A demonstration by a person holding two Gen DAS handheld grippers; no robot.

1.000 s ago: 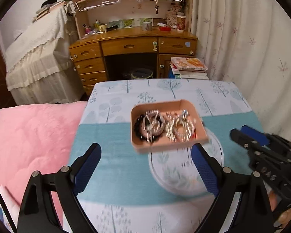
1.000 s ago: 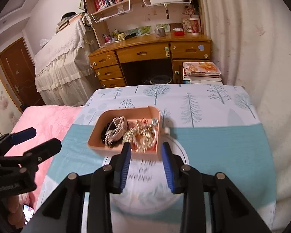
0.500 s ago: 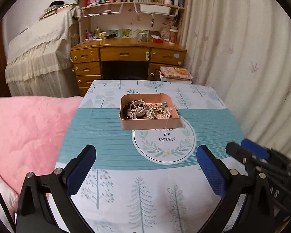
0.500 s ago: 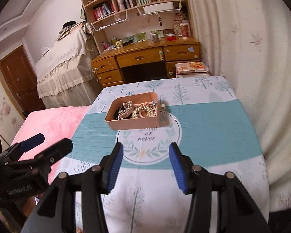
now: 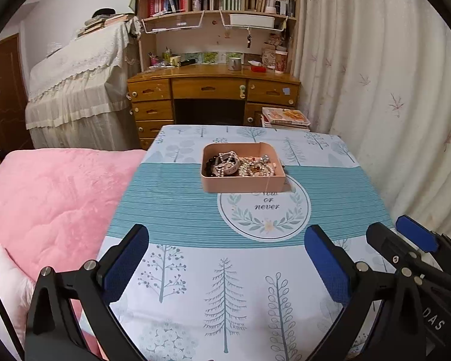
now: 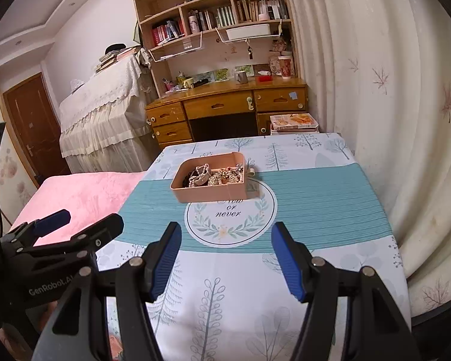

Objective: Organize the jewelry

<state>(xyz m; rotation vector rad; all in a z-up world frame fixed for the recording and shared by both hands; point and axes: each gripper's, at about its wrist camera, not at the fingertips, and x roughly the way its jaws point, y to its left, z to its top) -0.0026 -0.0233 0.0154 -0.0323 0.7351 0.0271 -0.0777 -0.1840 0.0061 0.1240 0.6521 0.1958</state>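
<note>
Left wrist view: my left gripper (image 5: 225,258) gapes empty, the right gripper (image 6: 225,258) has just been opening, nothing between. The pink tray (image 5: 243,185) of jewelry (image 5: 240,167) sits mid-table, well apart. I risk snagging tangled chains and dragging the tray.

Lighting's pretty soft and even here, warm indoor light with no hard shadows; the pink tray (image 5: 243,184) only drops a faint shadow onto the tablecloth (image 5: 177,207). The curtain (image 6: 375,96) on the right looks brightest and a bit washed out in the right wrist view, and the wooden desk (image 5: 210,73) top has a mild sheen. Both views are sharp in the middle, you can read "Now or never" on the cloth. Heavy fisheye bend though: the bookshelf (image 6: 213,9) leans and the curtain folds bow, and black vignette fills the corners. The close blue pads (image 5: 126,263) look slightly soft.
</note>
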